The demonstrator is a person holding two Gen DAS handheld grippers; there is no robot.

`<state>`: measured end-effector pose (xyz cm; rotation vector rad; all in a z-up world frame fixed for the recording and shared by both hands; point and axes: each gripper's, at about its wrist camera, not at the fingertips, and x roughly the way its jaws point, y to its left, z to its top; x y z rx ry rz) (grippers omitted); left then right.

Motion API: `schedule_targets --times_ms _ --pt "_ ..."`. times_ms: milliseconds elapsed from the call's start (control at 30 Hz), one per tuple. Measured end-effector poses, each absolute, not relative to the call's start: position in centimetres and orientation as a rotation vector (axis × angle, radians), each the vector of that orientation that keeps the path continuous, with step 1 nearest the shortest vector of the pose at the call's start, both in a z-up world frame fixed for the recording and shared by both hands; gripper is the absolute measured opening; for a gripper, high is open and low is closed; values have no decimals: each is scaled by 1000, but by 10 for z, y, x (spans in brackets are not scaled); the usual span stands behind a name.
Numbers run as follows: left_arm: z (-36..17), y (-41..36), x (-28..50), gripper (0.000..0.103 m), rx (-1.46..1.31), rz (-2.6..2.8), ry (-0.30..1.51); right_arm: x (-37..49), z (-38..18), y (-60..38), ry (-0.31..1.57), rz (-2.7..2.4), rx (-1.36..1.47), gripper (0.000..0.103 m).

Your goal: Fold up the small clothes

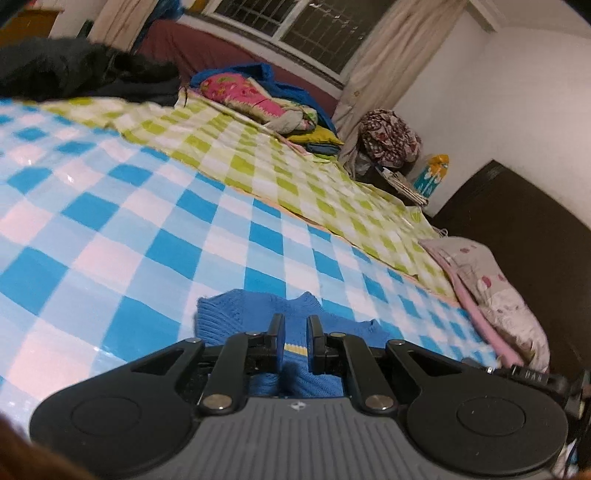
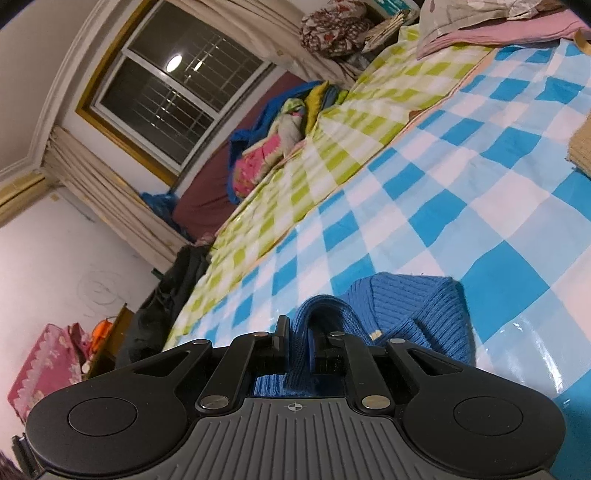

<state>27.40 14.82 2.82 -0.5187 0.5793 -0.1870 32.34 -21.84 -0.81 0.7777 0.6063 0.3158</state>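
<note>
Gripping a Blue Knit Sweater on the Bed

Both grippers pinch the blue knit sweater (image 1: pixel 236 314), which lies on the blue-checked sheet (image 1: pixel 110 206) covering the bed. The left gripper (image 1: pixel 295 338) has its jaws drawn close on a sweater edge bearing a pale yellow stripe; knit fabric fills the gap between the pads. The right gripper (image 2: pixel 300 338) clamps a raised ribbed fold of the sweater, which arches above the fingers; the remaining sweater spreads toward 2 o'clock. A green-checked sheet (image 1: pixel 280 162) adjoins the blue one at 12 o'clock. A bedding pile (image 1: pixel 258 99) sits near the window (image 1: pixel 295 26). A pillow (image 1: pixel 491 280) rests at 3 o'clock in the left view.
</note>
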Motion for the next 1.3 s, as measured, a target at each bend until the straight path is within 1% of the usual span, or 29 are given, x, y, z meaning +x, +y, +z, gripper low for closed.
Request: schedule_targets --times_ms 33,67,133,167,233,267,433,667,800,900,933,967,1033,1133,1233,1300 --pt "31 147 270 17 -484 -190 573 321 -6 -217 604 321 767 22" --pt "33 145 266 18 -447 -195 568 318 -3 -215 599 325 749 32" --pt "37 139 259 26 -365 -214 568 312 4 -212 582 329 700 37" --pt "38 135 255 28 -323 -223 571 308 7 -211 570 333 671 37" --pt "39 128 251 37 -255 -246 581 303 15 -209 551 335 625 40" --pt "39 124 249 39 -221 -257 586 301 19 -209 544 337 609 43" --pt "35 104 246 52 -3 -265 587 296 23 -214 548 330 568 43" --pt "22 81 266 53 240 -315 629 300 -1 -217 635 296 543 44" --pt "18 68 269 53 369 -367 627 302 -6 -219 641 296 530 44" --pt "20 58 274 51 431 -414 639 303 -7 -218 648 300 531 44" --pt "20 56 275 46 440 -427 645 303 -8 -218 652 301 528 44" --pt "20 54 277 44 447 -438 653 303 -8 -218 655 304 523 44" --pt "19 52 278 32 445 -450 667 304 -9 -216 657 304 516 44" --pt "20 56 277 20 401 -436 663 305 -8 -216 653 303 508 44" --pt "26 69 280 15 292 -406 657 313 -7 -214 648 286 483 44" --pt "29 79 284 14 216 -379 653 321 -7 -214 654 276 467 44"
